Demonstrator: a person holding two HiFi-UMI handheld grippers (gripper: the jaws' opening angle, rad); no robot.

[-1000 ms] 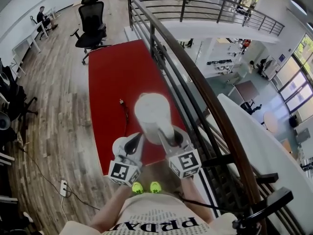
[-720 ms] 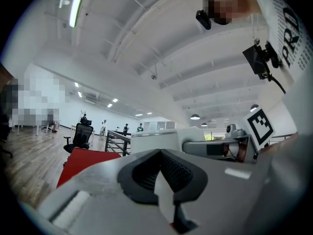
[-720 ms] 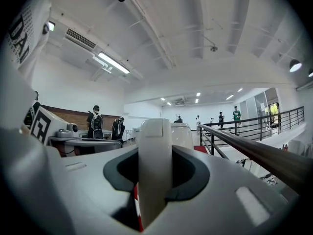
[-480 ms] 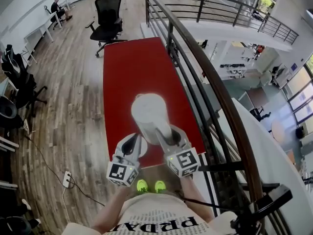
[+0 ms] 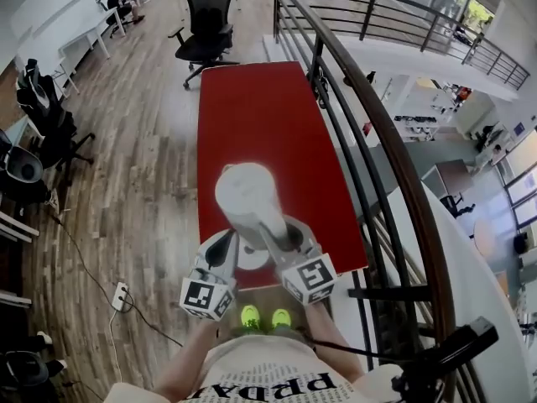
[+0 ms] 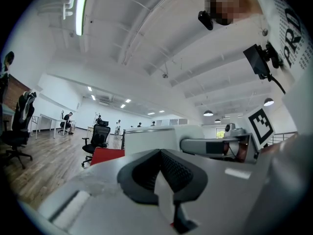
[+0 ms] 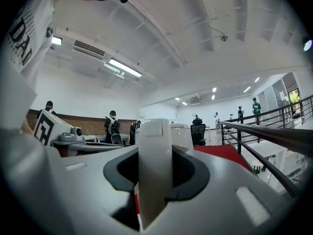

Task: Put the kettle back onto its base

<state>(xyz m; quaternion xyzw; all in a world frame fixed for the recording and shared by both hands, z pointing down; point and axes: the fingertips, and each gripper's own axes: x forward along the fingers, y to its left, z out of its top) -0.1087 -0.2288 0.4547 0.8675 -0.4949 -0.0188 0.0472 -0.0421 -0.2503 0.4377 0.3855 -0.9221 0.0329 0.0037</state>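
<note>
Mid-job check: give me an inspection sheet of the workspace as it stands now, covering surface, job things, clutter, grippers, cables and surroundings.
Surface: red table.
Job's things: white kettle held over the table's near end; a pale disc beneath it, probably the base, is mostly hidden; cannot tell whether they touch.
Clutter: nothing seen on the table.
Grippers: right gripper shut on the kettle's handle; left gripper beside the kettle, fingers together, holding nothing.
Cables: power strip and cord on the wooden floor, left of the table.
Surroundings: railing along the table's right; office chair beyond its far end.
</note>
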